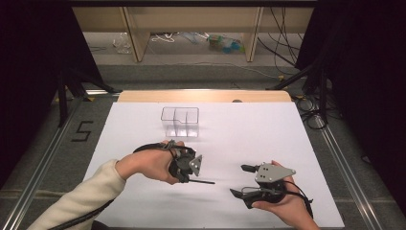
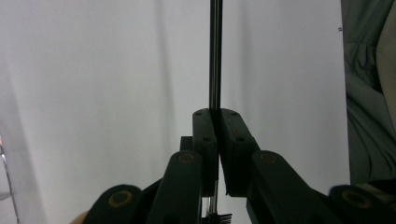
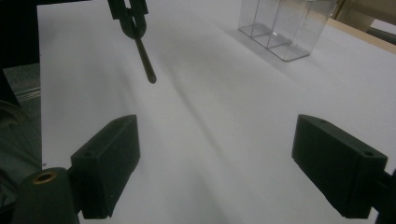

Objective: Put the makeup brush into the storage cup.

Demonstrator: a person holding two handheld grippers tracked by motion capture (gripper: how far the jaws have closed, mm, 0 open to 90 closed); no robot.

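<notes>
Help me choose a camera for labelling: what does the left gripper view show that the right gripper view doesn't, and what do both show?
Left gripper view alone: the left gripper's own jaws seen close, shut on the thin dark rod, with bristles at the rod's near end.

Right gripper view alone: the right gripper with its jaws wide apart and nothing between them, plus the clear divided container standing farther off.

Both: the white table cover, the rod, and the left gripper clamped on it, seen from a distance in the right gripper view.
</notes>
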